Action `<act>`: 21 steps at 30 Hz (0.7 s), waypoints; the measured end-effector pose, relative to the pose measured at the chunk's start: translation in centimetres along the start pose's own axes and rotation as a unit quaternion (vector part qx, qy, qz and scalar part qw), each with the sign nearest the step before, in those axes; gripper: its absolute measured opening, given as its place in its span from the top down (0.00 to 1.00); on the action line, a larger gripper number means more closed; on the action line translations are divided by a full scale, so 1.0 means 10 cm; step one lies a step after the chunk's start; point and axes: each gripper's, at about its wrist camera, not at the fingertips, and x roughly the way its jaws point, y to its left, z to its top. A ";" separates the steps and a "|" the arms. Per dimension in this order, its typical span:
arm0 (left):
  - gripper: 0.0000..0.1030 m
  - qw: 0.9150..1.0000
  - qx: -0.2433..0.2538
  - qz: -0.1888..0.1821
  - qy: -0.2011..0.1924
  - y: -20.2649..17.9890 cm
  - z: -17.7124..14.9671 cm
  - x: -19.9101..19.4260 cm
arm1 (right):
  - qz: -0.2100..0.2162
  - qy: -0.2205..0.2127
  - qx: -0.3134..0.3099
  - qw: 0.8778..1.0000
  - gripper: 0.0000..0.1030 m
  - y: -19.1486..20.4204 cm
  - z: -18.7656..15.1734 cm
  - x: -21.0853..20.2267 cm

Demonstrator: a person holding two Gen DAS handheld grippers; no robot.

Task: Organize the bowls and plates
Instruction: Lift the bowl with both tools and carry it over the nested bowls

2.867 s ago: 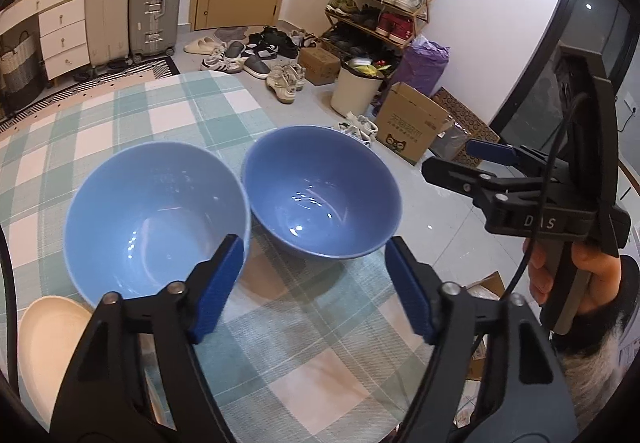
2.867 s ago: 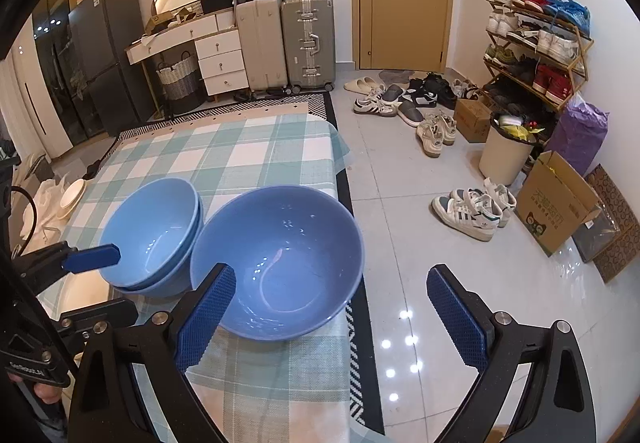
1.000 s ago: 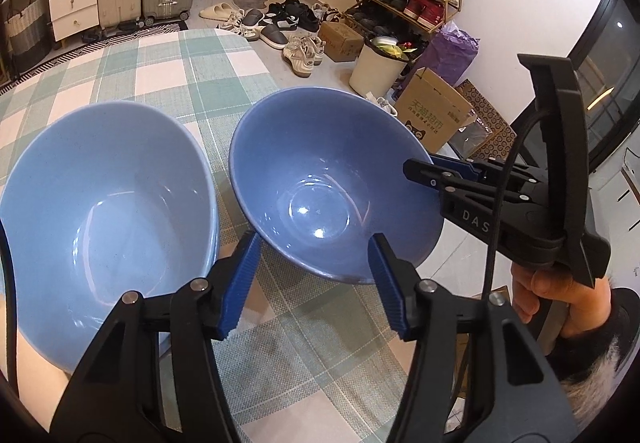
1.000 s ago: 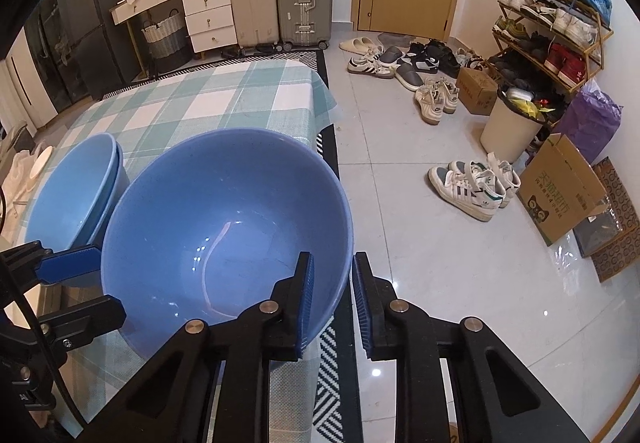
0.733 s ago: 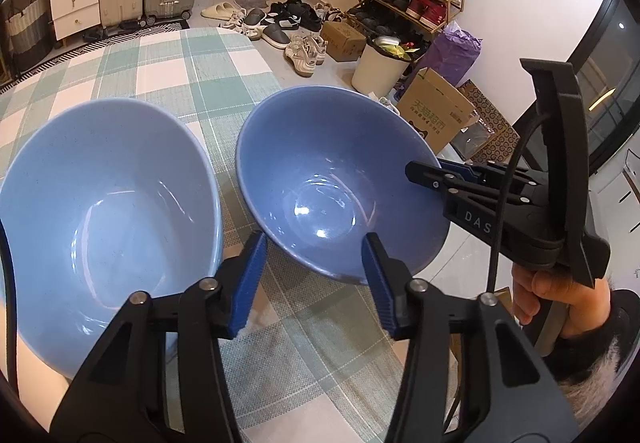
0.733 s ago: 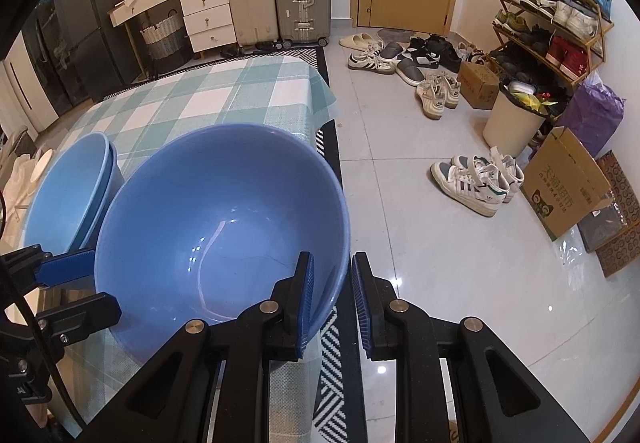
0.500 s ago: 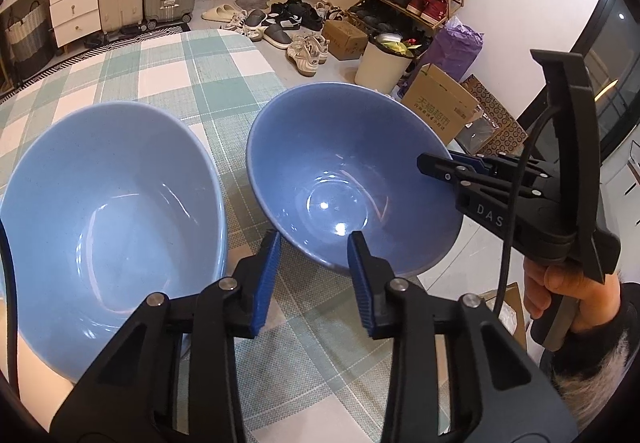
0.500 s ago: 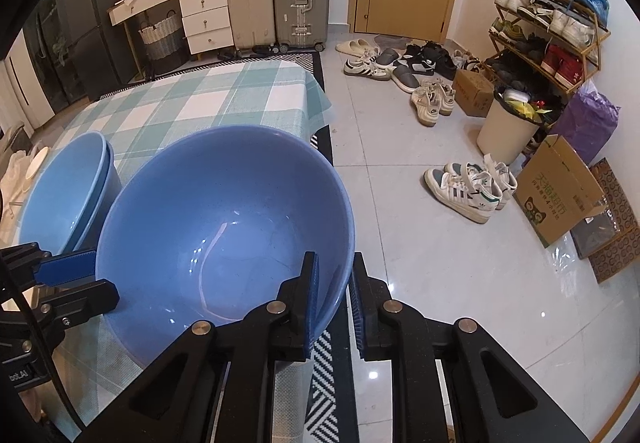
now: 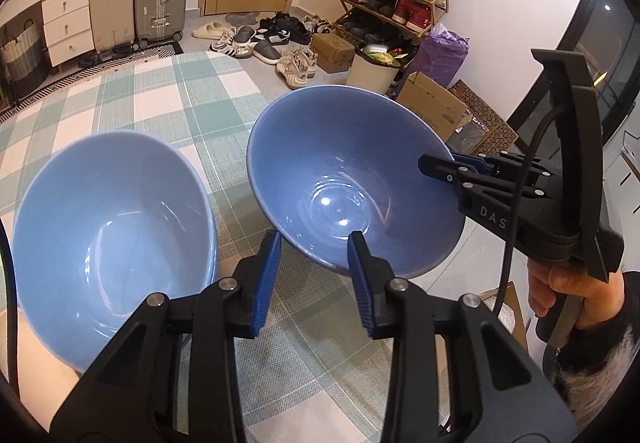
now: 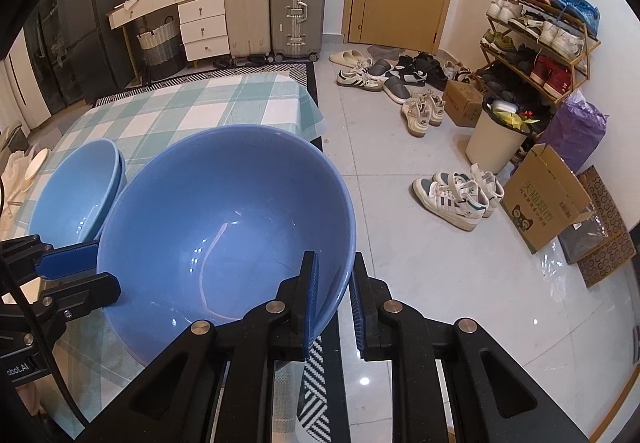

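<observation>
The darker blue bowl (image 10: 224, 227) hangs tilted over the table's edge, its near rim at six o'clock pinched between the pads of the right gripper (image 10: 332, 299). The stacked pale bowls (image 10: 76, 191) sit at about nine o'clock, just beside it on the checked cloth (image 10: 192, 103). The left gripper (image 9: 314, 283), jaws narrowed but apart and holding nothing, waits under its rim.
</observation>
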 end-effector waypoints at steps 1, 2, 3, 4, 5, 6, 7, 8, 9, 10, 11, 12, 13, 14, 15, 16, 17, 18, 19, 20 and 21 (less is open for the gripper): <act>0.70 1.000 0.002 0.000 -0.003 0.00 0.00 -0.04 | -0.001 -0.003 0.000 1.000 0.85 0.01 0.00 -0.04; 0.70 1.000 0.003 0.000 -0.006 -0.01 0.01 -0.08 | -0.002 -0.005 -0.001 1.000 0.85 0.01 0.01 -0.08; 0.70 1.000 0.005 0.000 -0.009 -0.02 0.01 -0.12 | -0.003 -0.009 -0.002 1.000 0.85 0.03 0.02 -0.12; 0.70 1.000 0.007 0.000 -0.011 -0.02 0.01 -0.16 | -0.004 -0.012 -0.003 1.000 0.85 0.04 0.02 -0.16; 0.70 1.000 0.008 0.001 -0.014 -0.03 0.01 -0.20 | -0.005 -0.015 -0.004 1.000 0.85 0.06 0.02 -0.21; 0.70 1.000 0.009 0.001 -0.016 -0.04 0.01 -0.25 | -0.006 -0.018 -0.005 1.000 0.85 0.06 0.02 -0.25; 0.70 1.000 0.010 0.002 -0.019 -0.03 0.01 -0.29 | -0.006 -0.020 -0.006 1.000 0.85 0.08 0.03 -0.29; 0.70 1.000 0.011 0.002 -0.022 -0.03 0.01 -0.33 | -0.007 -0.023 -0.008 1.000 0.85 0.10 0.04 -0.33; 0.70 1.000 0.011 0.002 -0.024 -0.03 0.01 -0.38 | -0.008 -0.026 -0.009 1.000 0.84 0.12 0.04 -0.37; 0.70 1.000 0.011 0.002 -0.026 -0.01 0.01 -0.42 | -0.008 -0.029 -0.010 1.000 0.84 0.13 0.05 -0.40; 0.70 1.000 0.011 0.002 -0.029 0.00 0.01 -0.47 | -0.008 -0.032 -0.011 0.999 0.84 0.16 0.06 -0.44; 0.70 0.999 0.012 0.003 -0.032 0.01 0.01 -0.51 | -0.008 -0.036 -0.012 0.999 0.84 0.18 0.07 -0.48; 0.70 0.999 0.012 0.004 -0.035 0.02 0.01 -0.55 | -0.008 -0.038 -0.013 0.999 0.84 0.20 0.08 -0.52; 0.70 0.999 0.012 0.004 -0.037 0.02 0.01 -0.60 | -0.008 -0.041 -0.014 0.999 0.84 0.22 0.09 -0.56; 0.70 0.999 0.012 0.004 -0.040 0.03 0.01 -0.65 | -0.008 -0.044 -0.015 0.999 0.84 0.24 0.10 -0.59; 0.70 0.999 0.012 0.005 -0.043 0.04 0.01 -0.70 | -0.008 -0.047 -0.016 0.999 0.84 0.27 0.11 -0.63; 0.70 0.999 0.013 0.005 -0.046 0.04 0.00 -0.75 | -0.008 -0.050 -0.018 0.999 0.84 0.30 0.12 -0.68; 0.70 0.999 0.012 0.005 -0.049 0.06 0.00 -0.80 | -0.009 -0.053 -0.020 0.998 0.84 0.34 0.13 -0.72; 0.70 0.999 0.012 0.005 -0.052 0.06 0.00 -0.85 | -0.009 -0.055 -0.021 0.998 0.84 0.37 0.14 -0.75; 0.70 0.998 0.012 0.005 -0.055 0.08 -0.01 -0.90 | -0.009 -0.058 -0.023 0.998 0.84 0.40 0.15 -0.79; 0.70 0.998 0.012 0.007 -0.058 0.09 -0.01 -0.95 | -0.009 -0.062 -0.024 0.998 0.84 0.43 0.16 -0.83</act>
